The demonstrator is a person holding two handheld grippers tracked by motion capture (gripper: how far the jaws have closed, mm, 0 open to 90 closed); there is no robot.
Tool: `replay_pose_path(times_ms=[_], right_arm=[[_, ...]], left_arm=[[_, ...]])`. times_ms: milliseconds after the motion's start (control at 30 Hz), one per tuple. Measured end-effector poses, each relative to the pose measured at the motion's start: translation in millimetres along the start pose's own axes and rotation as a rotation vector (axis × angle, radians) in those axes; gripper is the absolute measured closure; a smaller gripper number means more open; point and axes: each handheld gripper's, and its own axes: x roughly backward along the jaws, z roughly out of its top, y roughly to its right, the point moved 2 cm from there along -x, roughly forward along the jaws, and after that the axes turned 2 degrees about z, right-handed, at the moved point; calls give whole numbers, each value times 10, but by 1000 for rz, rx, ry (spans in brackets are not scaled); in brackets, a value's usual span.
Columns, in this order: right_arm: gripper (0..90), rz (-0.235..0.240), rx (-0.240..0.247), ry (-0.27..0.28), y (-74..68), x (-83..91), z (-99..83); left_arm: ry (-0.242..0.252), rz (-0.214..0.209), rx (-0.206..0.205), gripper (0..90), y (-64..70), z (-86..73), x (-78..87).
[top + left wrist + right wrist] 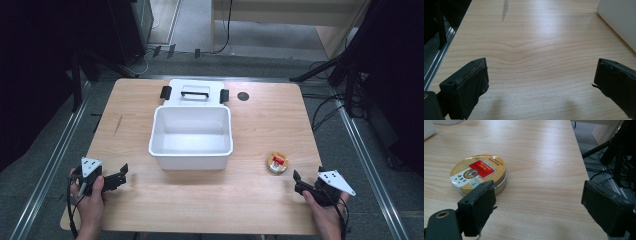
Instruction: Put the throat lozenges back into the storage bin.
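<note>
A white open bin [162, 131] stands at the table's middle, nothing inside it. Its white lid [195, 84], with a black handle and two black latches, lies flat just behind it. A round gold tin [277, 162] with a red label lies near the front right. My right gripper [298, 182] is open just right of and nearer than the tin. In the right gripper view the tin [479, 173] sits beyond the left jaw, outside the gap of the gripper [539, 197]. My left gripper [123, 174] is open at the front left over bare wood [540, 75].
The wooden table [260, 130] has a small black round spot [243, 96] at the back right. The bin's wall [621, 20] shows at the upper right of the left gripper view. Metal rails, cables and dark stands surround the table on the floor.
</note>
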Motion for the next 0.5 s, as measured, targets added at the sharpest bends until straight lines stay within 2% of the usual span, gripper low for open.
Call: replay_pose_path(times_ms=[133,300,500], right_arm=[[124,10,3,-12,-2,-11,-1],[126,45,0,-32,-1,-8,-3],[125,78,-3,-51,9,13,7]], left_arm=[[6,1,-6,0,9,0,2],[11,0,-10,0,13,-1,9],[18,-7,6,0,-6,-3,22]])
